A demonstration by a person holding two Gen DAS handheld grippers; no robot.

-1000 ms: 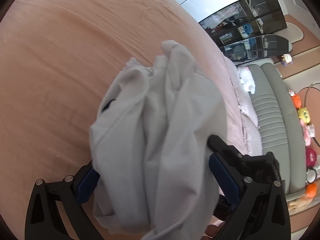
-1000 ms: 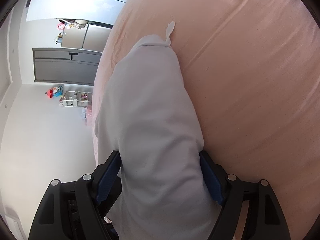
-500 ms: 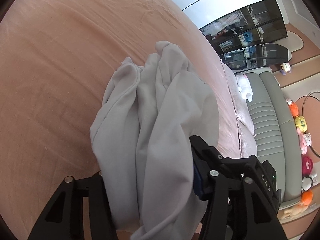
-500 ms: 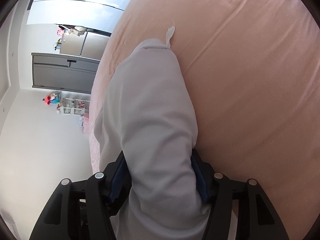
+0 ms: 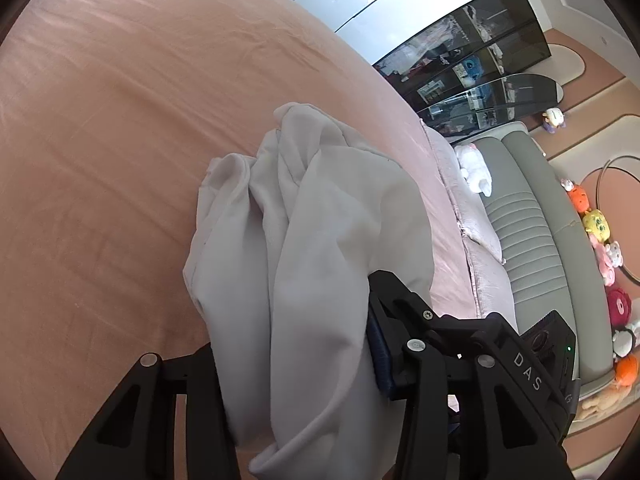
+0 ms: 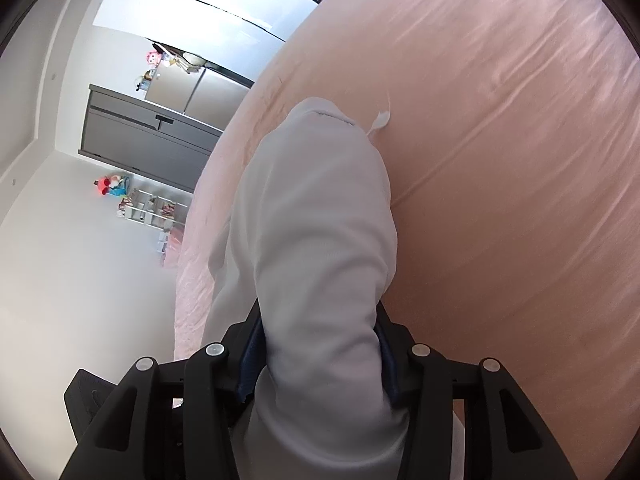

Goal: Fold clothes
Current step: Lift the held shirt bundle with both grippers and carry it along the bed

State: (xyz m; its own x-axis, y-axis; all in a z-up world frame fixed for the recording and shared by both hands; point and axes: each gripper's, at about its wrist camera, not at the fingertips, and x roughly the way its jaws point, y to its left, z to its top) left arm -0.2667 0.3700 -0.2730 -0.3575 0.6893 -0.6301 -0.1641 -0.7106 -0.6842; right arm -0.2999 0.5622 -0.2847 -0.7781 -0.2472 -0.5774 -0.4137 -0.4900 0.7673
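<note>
Honestly, with your left gripper (image 5: 296, 364) and right gripper (image 6: 320, 364) both closing on bunches of the white garment (image 5: 320, 220), lift evenly so it hangs clear of the pink bedsheet (image 5: 120, 140) before folding.

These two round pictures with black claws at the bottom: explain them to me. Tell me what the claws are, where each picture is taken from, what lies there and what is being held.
No robot here: a person holds a hand-held gripper in each hand, and each has a wide-angle camera looking forward along its two fingers. That is why the pictures look round and bent.

One picture is from the left gripper, the other from the right gripper. The black claws are the fingers, with blue pads on the inside.

Below both is a bed with a pink sheet. The left view also shows a grey headboard with soft toys beside it; the right view shows a grey cabinet.

Each gripper has a bunch of white garment between its fingers, one crumpled, the other smoother. Both sets of jaws are closing on the cloth, which the blue pads already press.
</note>
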